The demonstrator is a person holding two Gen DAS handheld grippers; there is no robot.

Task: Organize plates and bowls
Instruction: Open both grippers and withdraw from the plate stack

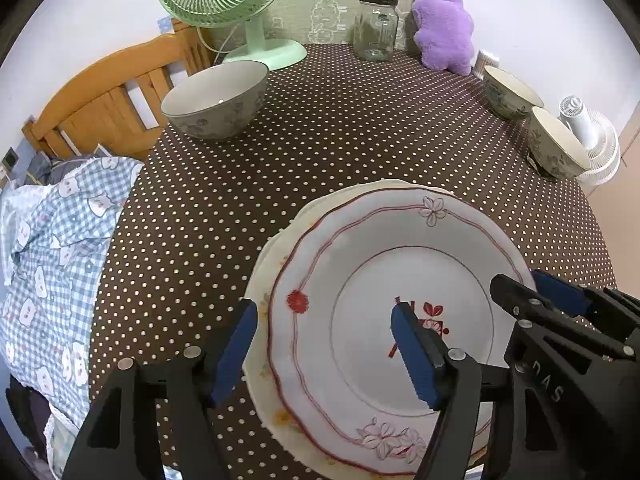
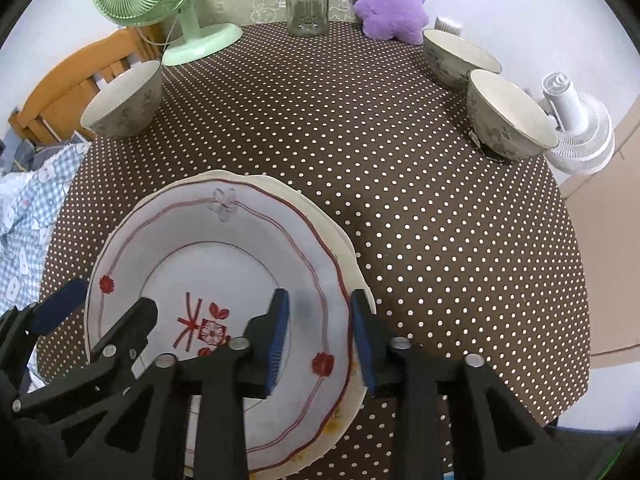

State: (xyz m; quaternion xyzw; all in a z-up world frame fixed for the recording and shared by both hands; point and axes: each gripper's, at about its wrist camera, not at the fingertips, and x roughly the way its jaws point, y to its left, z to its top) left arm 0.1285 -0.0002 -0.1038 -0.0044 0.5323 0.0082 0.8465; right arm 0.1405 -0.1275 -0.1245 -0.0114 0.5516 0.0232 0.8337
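Polka-dot tablecloth (image 1: 340, 140) under stacked plates (image 1: 400, 248), both grippers' fingers (image 2: 280, 332) parted astride opposite rims.

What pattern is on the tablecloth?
The tablecloth is dark brown with small white polka dots, clearest in the right wrist view.

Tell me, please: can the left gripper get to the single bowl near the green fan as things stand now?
Probably yes. The left gripper straddles the plate stack's left rim, jaws open and holding nothing. Only bare dotted tablecloth lies between it and the bowl. The green fan stands behind the bowl, not in the path.
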